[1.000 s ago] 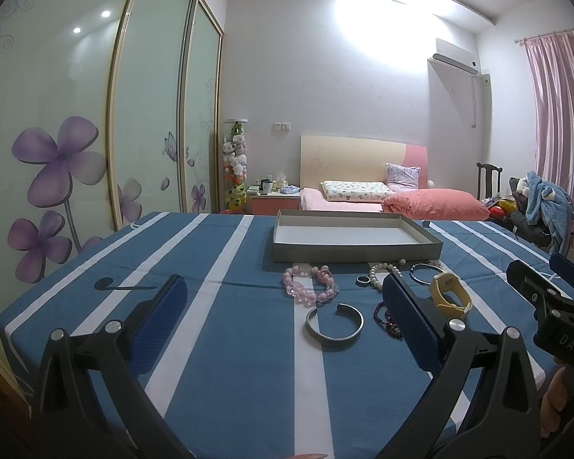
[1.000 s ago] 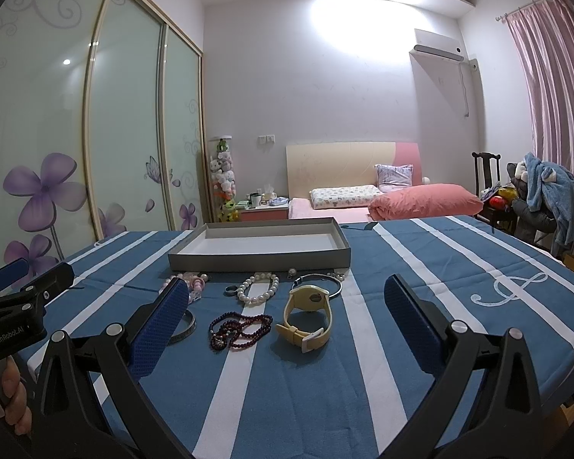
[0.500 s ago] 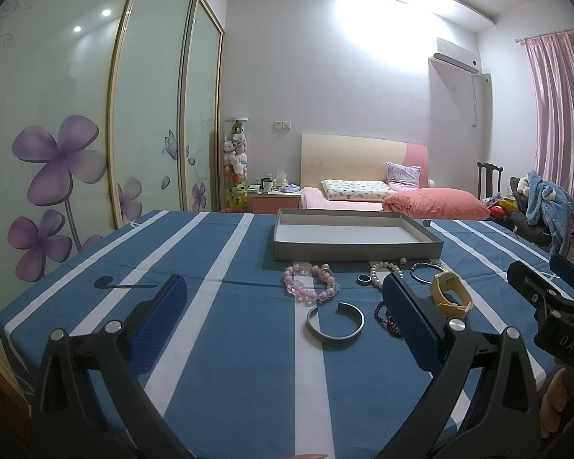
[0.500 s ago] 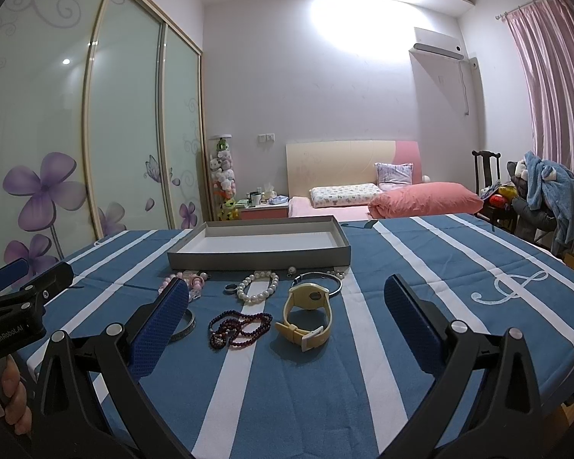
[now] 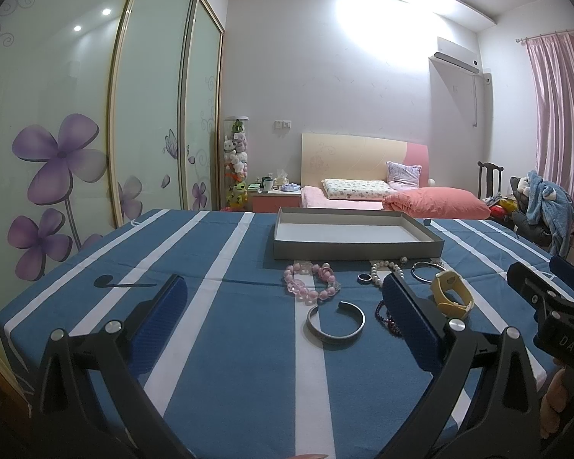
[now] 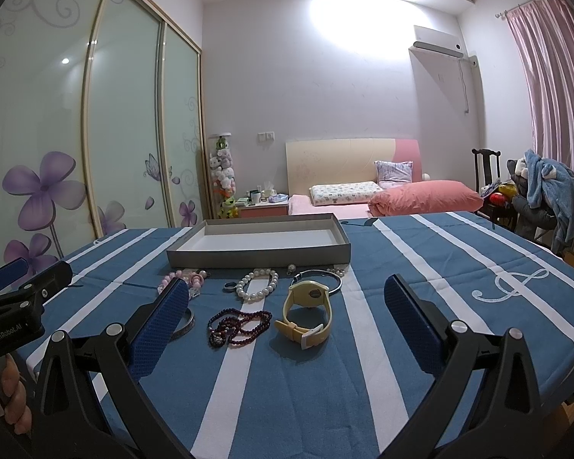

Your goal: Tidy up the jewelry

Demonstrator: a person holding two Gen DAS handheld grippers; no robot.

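Two wrist views of a surface (image 5: pixel 225 344) covered in blue cloth with white stripes. The left tool (image 5: pixel 283 317) and the right tool (image 6: pixel 287 313) both hover low over the near part of the cloth, each with its 2 blue-padded fingers spread wide and nothing between them. A grey tray (image 6: pixel 259 254) with a white floor lies flat toward the far side; no jewelry shows inside it.

All jewelry lies on the cloth just in front of the tray:
- Pink bead bracelet (image 5: pixel 312 282), leftmost, close to the tray's near wall.
- Silver cuff (image 5: pixel 335 322), nearer the cameras than the pink beads, on a white stripe; in the right view it is partly hidden behind the right tool's left finger (image 6: pixel 158 329).
- Ring (image 6: pixel 230 286), small and dark, between the pink beads and the pearls.
- Pearl bracelet (image 6: pixel 258 286), near the tray.
- Thin bangle (image 6: pixel 317 278), to the right of the pearls, its near edge hidden behind the watch.
- Yellow watch (image 6: pixel 305 315), standing on its strap.
- Dark red bead strand (image 6: pixel 238 327), heaped just left of the watch, apart from it.

Background: a bed (image 6: pixel 382 195) with pink bedding beyond the surface.
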